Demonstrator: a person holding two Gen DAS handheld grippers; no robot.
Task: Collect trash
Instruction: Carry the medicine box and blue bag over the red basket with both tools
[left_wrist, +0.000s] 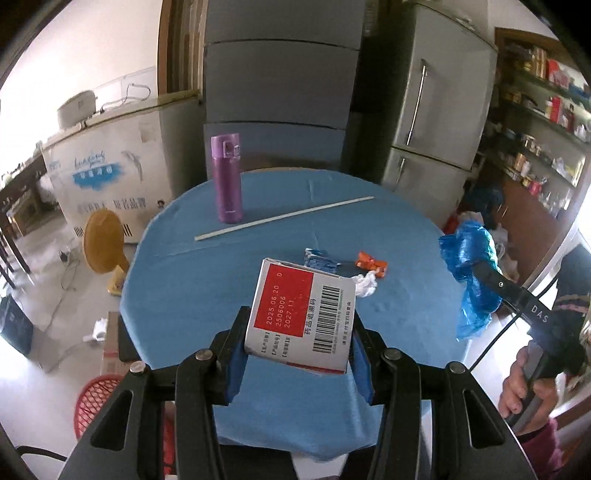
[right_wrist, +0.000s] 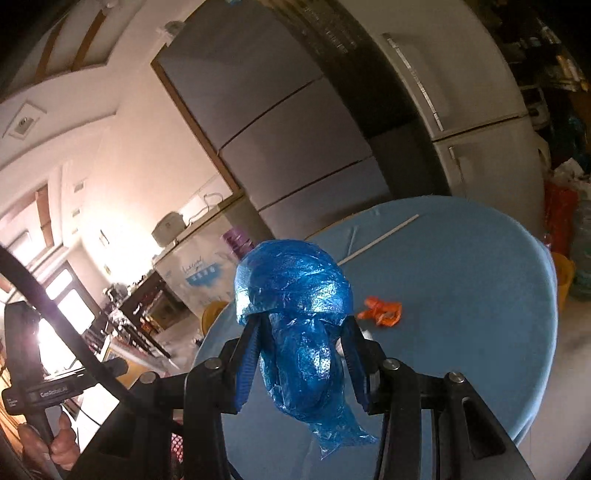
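A: Over the blue-covered bench (left_wrist: 177, 280), we had the left hand-held gripper (left_wrist: 298, 354) clenched on a medicine box (left_wrist: 301, 314), its red panel and barcode facing up toward the camera. The box was lifted clear of the cloth, pinched at its lower sides between the blue pads.

B: And on our right, the right hand-held gripper (right_wrist: 300, 354) was grasping a crumpled blue plastic bag (right_wrist: 295, 314). The bag bulged above the fingers and trailed down below them, off the bench surface. From the left wrist view we saw it hanging past the bench's right edge.

A: What did we leave on the bench?

B: An orange wrapper (left_wrist: 372, 264), a crumpled white scrap (left_wrist: 365, 285) just beside it, and a blue-and-white packet (left_wrist: 319, 259) partly hidden behind the box. All three lay near the middle.

A: Farther back we saw a purple flask (left_wrist: 227, 179) standing upright, with a long white strip (left_wrist: 284, 218) lying slantwise next to its base.

B: We also saw a red basket (left_wrist: 98, 402) on the floor at the bench's near left.
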